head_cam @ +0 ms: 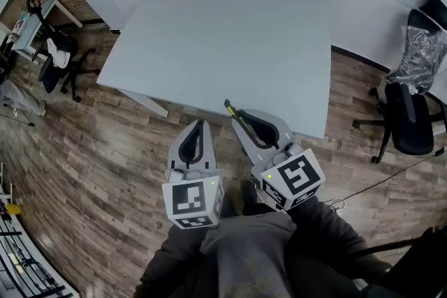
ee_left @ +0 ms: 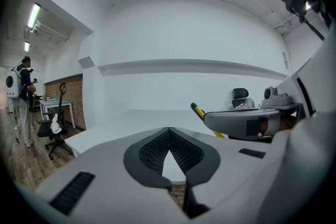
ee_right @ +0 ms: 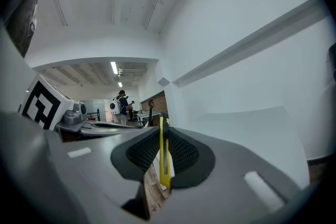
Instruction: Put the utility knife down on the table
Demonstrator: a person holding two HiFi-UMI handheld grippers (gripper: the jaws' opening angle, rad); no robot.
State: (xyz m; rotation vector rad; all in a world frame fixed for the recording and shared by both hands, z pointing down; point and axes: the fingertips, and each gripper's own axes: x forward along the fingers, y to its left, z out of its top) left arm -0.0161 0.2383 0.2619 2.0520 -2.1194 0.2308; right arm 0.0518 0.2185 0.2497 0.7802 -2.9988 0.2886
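Observation:
A slim yellow utility knife (head_cam: 238, 117) is clamped between the jaws of my right gripper (head_cam: 244, 123), its dark tip reaching over the near edge of the white table (head_cam: 223, 31). In the right gripper view the knife (ee_right: 163, 157) stands upright on edge between the ribbed pads. My left gripper (head_cam: 196, 136) is shut with nothing in it and hovers over the wooden floor just short of the table edge. Its pads meet at the tip in the left gripper view, where the knife (ee_left: 201, 114) shows to the right.
An office chair (head_cam: 408, 115) with a plastic-wrapped back stands right of the table. At the far left are another chair (head_cam: 59, 66) and a small desk (head_cam: 35, 24). A person (ee_left: 21, 102) stands in the distance. A cable (head_cam: 377, 183) crosses the floor at right.

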